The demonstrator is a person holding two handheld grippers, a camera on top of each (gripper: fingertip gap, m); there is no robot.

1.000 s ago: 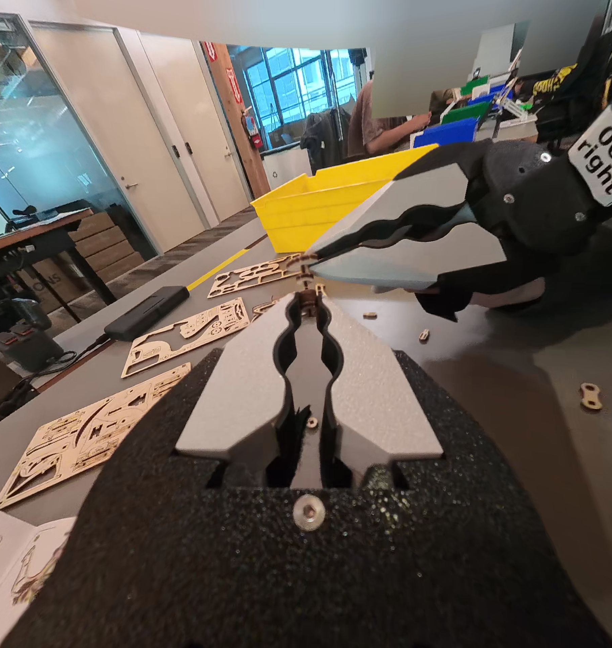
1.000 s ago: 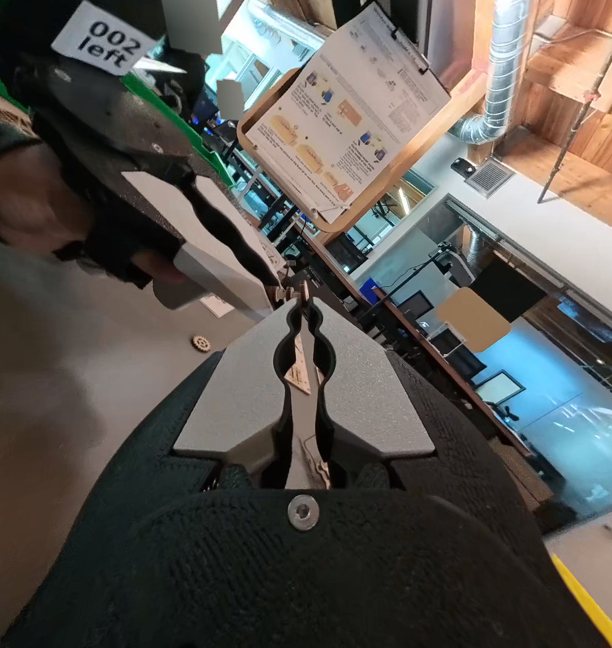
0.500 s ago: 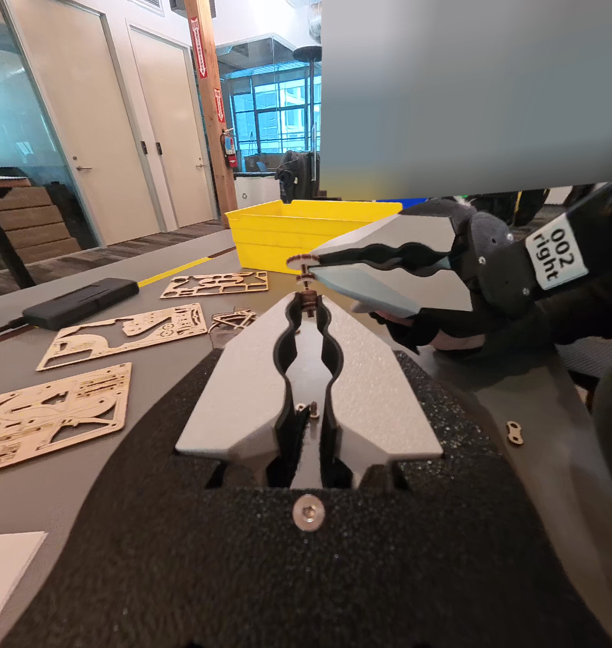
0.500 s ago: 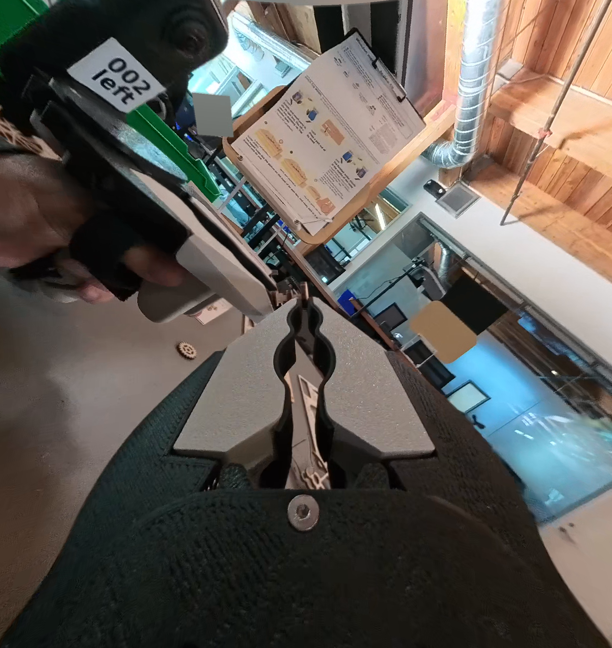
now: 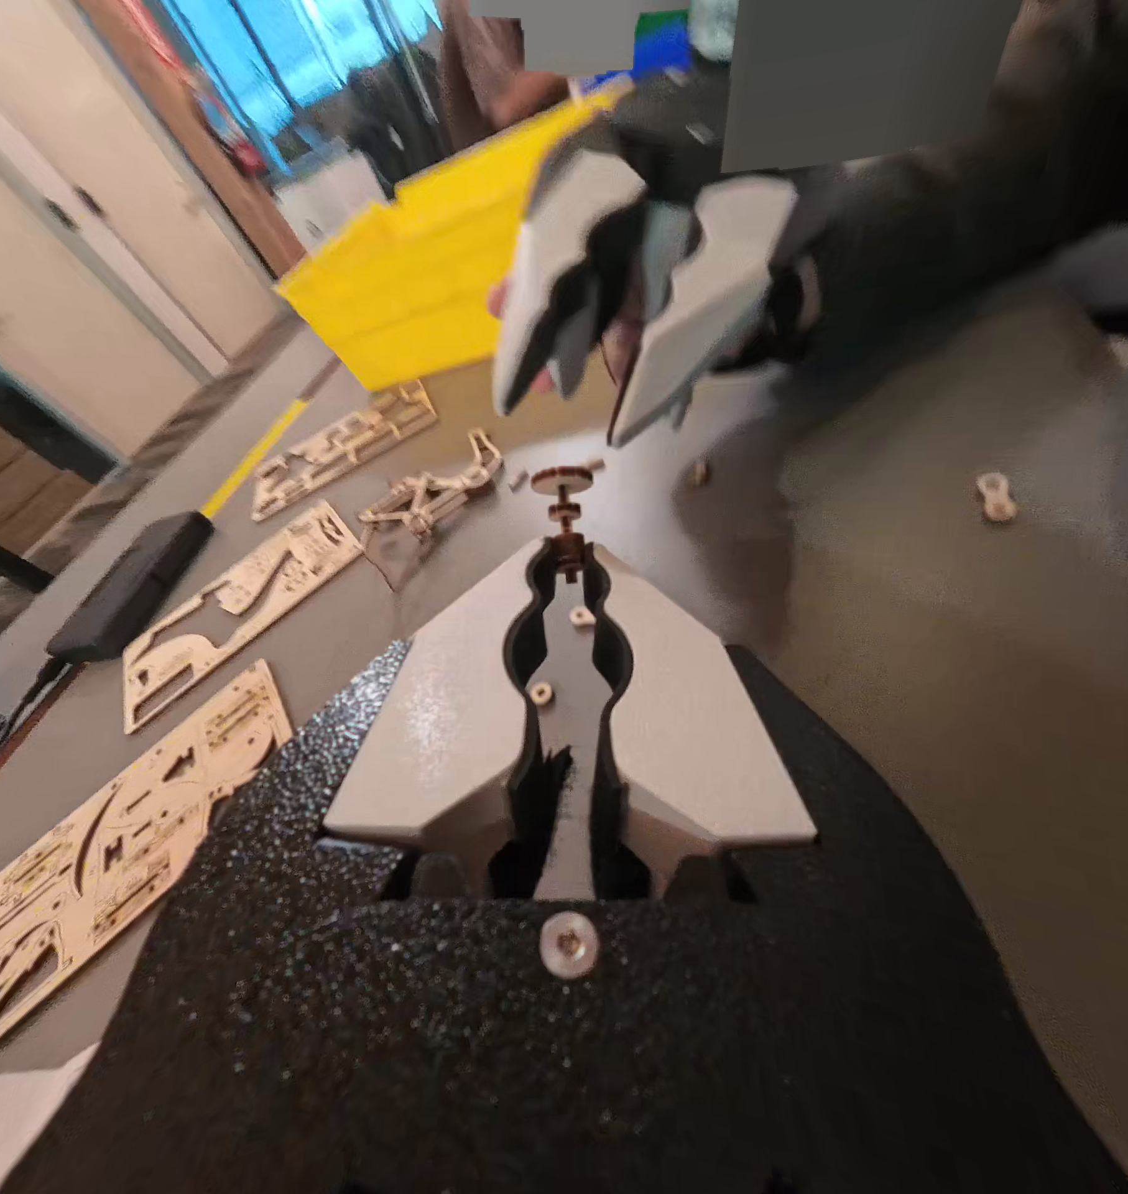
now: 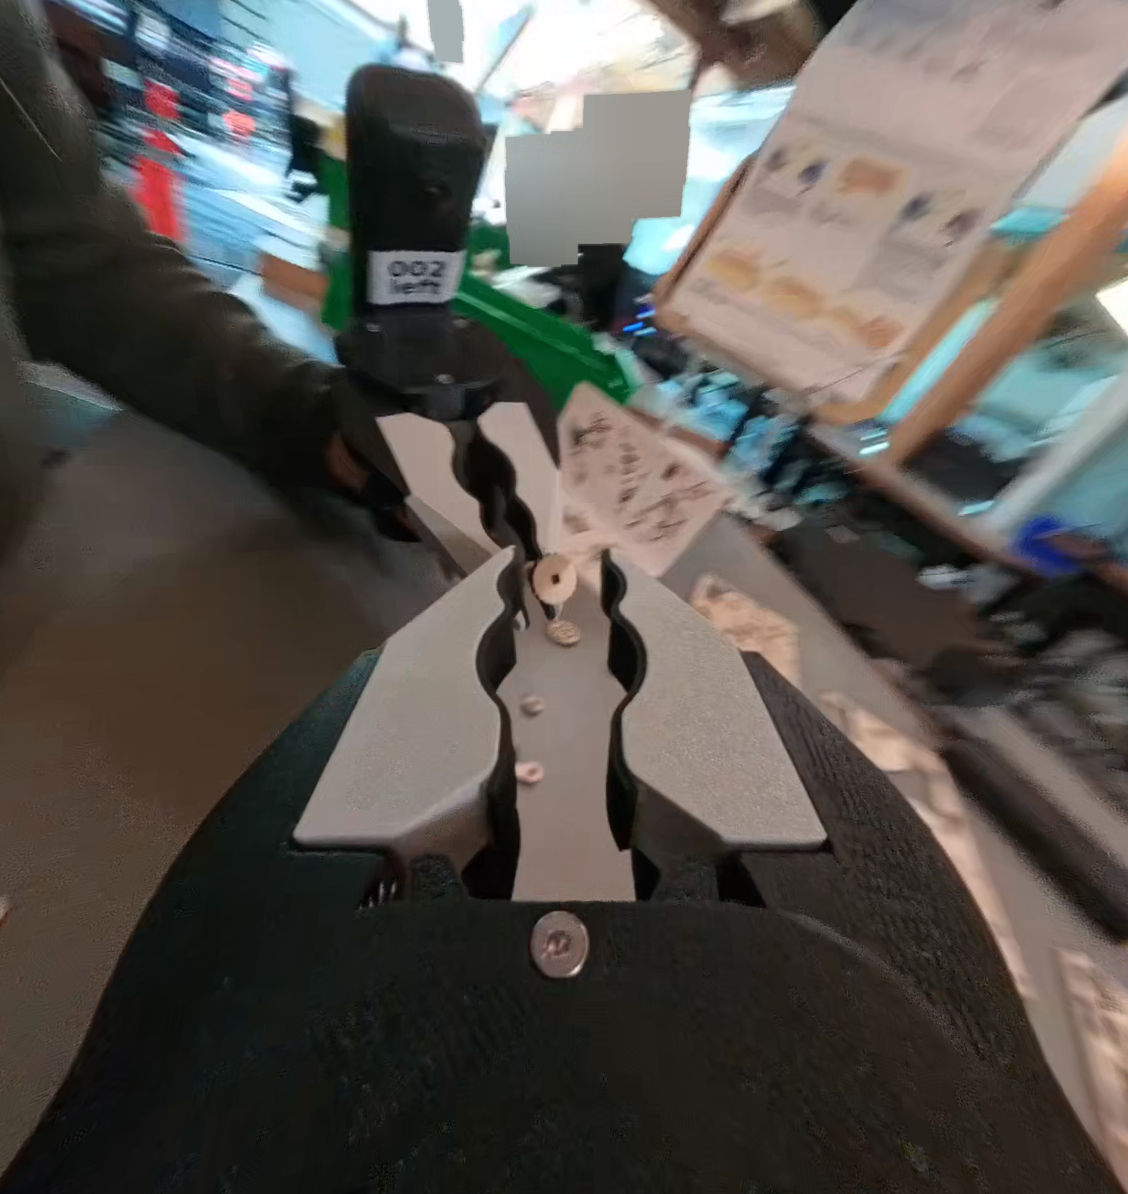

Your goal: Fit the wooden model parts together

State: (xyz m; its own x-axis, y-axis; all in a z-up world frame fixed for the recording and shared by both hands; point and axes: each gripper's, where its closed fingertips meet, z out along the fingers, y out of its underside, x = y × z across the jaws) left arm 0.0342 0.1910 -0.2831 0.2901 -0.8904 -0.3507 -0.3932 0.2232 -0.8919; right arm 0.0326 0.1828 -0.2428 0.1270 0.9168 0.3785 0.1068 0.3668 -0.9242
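My left gripper [image 5: 565, 557] is shut on a small wooden axle assembly [image 5: 563, 510]. The axle stands up from its tips and has a round toothed disc on top. My right gripper [image 5: 561, 423] is open and empty, blurred, just above and behind the disc and not touching it. In the right wrist view my right gripper [image 6: 558, 559] is open, and the disc [image 6: 553, 579] shows face-on between its tips. The left gripper [image 6: 528, 549] comes in from above, shut on the axle.
On the grey table [image 5: 936, 646] lie several laser-cut wooden sheets [image 5: 238, 607], a part-built wooden piece [image 5: 432, 504], a black box [image 5: 128, 581] and loose small parts [image 5: 995, 505]. A yellow bin [image 5: 432, 284] stands behind. An instruction sheet [image 6: 632, 484] lies beyond the grippers.
My right gripper has opened, let go of the disc and drawn back above it. The disc stays on the axle in my left gripper. Both views have swung.
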